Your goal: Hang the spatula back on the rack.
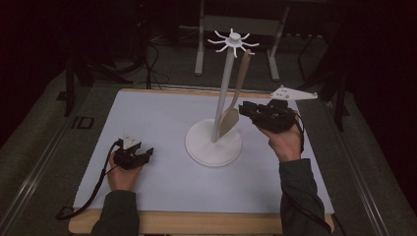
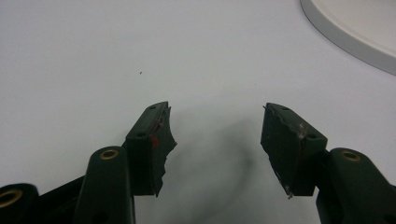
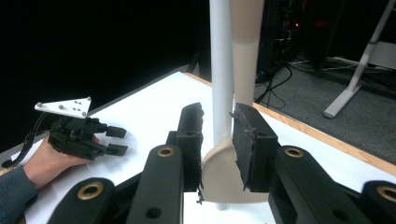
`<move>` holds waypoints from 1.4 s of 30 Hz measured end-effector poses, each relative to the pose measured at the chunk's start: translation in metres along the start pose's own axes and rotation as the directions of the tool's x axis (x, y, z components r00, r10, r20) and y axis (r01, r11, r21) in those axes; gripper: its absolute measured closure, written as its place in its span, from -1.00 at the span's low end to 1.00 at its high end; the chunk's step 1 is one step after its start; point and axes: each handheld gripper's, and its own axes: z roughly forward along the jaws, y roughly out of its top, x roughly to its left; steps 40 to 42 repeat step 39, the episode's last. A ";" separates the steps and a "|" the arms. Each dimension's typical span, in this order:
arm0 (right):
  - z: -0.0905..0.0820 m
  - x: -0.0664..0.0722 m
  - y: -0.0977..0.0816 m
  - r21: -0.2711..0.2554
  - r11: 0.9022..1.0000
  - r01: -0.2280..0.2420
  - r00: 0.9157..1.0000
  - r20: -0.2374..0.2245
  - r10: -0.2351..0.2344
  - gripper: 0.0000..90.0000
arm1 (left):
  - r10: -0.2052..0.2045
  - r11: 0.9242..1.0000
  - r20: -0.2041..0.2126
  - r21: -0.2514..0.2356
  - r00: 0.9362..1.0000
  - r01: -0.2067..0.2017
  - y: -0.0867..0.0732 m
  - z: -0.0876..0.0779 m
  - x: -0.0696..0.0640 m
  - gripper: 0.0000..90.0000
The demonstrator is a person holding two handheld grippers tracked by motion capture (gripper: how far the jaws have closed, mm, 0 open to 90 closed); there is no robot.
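We see one beige wooden spatula (image 1: 235,101) hanging from a hook of the single white utensil stand with a round base and tall pole (image 1: 214,142) at the middle of the white tabletop (image 1: 157,118), its blade low beside the pole. Our right hand-held gripper (image 1: 242,110) has its jaws on either side of that blade, close but seemingly not yet pinching, probably to lift it off. The left hand-held gripper (image 1: 147,155) rests spread and empty on the tabletop, likely waiting.
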 end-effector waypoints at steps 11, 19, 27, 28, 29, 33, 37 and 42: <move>-0.013 -0.004 -0.008 -0.003 1.000 0.000 1.000 0.021 0.000 0.59 | -0.001 1.000 0.000 -0.001 1.000 0.001 0.000 0.000 0.000 -0.05; -0.017 -0.010 -0.021 0.036 0.999 0.002 0.997 0.072 -0.005 0.57 | -0.002 1.000 -0.002 -0.003 1.000 0.002 0.000 0.000 0.000 -0.05; -0.012 -0.018 -0.043 0.106 0.994 -0.015 0.989 0.149 -0.001 0.56 | -0.003 1.000 -0.002 -0.001 1.000 0.003 0.000 0.000 0.000 -0.05; -0.011 -0.020 -0.046 0.113 0.993 -0.017 0.988 0.155 -0.001 0.56 | -0.002 1.000 -0.002 -0.001 1.000 0.002 0.000 0.000 0.000 -0.05; -0.010 -0.021 -0.050 0.123 0.992 -0.024 0.987 0.162 0.003 0.56 | -0.002 1.000 -0.002 0.000 1.000 0.002 0.000 0.000 0.000 -0.05; -0.008 -0.027 -0.061 0.143 0.989 -0.045 0.984 0.177 0.019 0.57 | -0.004 1.000 -0.003 -0.002 1.000 0.004 0.000 0.000 0.000 -0.05; -0.007 -0.033 -0.076 0.168 0.984 -0.068 0.981 0.192 0.035 0.57 | -0.003 1.000 -0.003 -0.001 1.000 0.003 0.000 0.000 0.000 -0.06; -0.007 -0.035 -0.078 0.172 0.982 -0.073 0.980 0.193 0.039 0.56 | -0.007 1.000 -0.004 -0.003 1.000 0.007 0.000 0.001 0.000 -0.06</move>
